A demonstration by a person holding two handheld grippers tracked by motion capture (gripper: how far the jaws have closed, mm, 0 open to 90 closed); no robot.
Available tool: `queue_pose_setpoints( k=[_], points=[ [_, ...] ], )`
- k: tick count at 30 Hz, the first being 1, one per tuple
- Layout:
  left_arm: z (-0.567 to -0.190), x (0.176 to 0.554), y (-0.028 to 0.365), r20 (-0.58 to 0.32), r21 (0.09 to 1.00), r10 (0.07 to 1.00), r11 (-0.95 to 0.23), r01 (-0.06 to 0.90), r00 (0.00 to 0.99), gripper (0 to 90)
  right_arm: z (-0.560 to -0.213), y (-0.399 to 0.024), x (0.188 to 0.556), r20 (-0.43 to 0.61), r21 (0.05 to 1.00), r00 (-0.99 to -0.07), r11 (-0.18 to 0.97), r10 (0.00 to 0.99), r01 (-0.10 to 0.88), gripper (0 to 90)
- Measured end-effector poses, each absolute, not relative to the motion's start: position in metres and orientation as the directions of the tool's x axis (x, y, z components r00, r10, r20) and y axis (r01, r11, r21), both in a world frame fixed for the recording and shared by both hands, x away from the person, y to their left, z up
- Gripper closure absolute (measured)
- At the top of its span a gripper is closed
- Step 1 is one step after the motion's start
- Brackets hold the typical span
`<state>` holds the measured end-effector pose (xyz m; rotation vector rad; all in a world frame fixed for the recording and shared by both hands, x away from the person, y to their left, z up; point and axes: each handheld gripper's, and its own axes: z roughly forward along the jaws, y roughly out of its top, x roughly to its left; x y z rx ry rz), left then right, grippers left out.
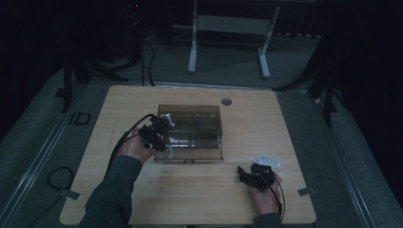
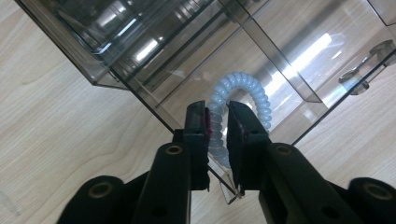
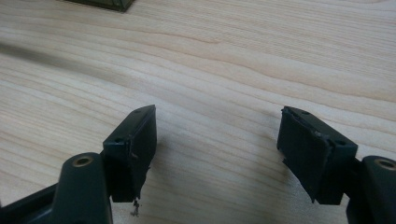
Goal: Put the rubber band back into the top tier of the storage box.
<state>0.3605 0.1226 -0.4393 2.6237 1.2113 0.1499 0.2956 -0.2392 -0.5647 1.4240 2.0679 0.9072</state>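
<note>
**Readable markings: one, on the floor**

From my remote seat, I can make out a single marking: two dark characters reading "ID" on the grey carpeted floor (image 1: 79,118), just off the left edge of the pale wood-grain surface (image 1: 285,142). I find no lettering, brand or number on the smoky transparent plastic organiser box (image 1: 192,124), and none on the wood grain in either gripper view.
</note>
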Motion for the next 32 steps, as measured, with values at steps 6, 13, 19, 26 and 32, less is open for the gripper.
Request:
queue_pose_setpoints(
  k=[6, 13, 19, 26, 32],
  points=[
    [-0.44, 0.36, 0.124, -0.032, 0.286, 0.758, -0.617, 0.733, 0.651, 70.4, -0.565, -0.239, 0.296, -0.01, 0.74, -0.353, 0.244, 0.935, 0.627, 28.4],
    [-0.436, 0.359, 0.127, -0.022, 0.302, 0.767, -0.606, 0.736, 0.641, 65.2, -0.565, -0.239, 0.296, -0.009, 0.74, -0.352, 0.243, 0.936, 0.627, 28.4],
    [-0.431, 0.357, 0.132, -0.02, 0.322, 0.776, -0.592, 0.739, 0.631, 64.3, -0.565, -0.239, 0.296, -0.009, 0.74, -0.353, 0.244, 0.936, 0.627, 28.4],
    [-0.425, 0.355, 0.145, -0.016, 0.346, 0.802, -0.555, 0.756, 0.597, 62.9, -0.565, -0.239, 0.296, -0.009, 0.74, -0.352, 0.243, 0.936, 0.627, 28.4],
    [-0.423, 0.354, 0.157, 0.002, 0.365, 0.831, -0.518, 0.773, 0.556, 60.6, -0.565, -0.239, 0.296, -0.009, 0.74, -0.353, 0.244, 0.936, 0.627, 28.4]
  ],
)
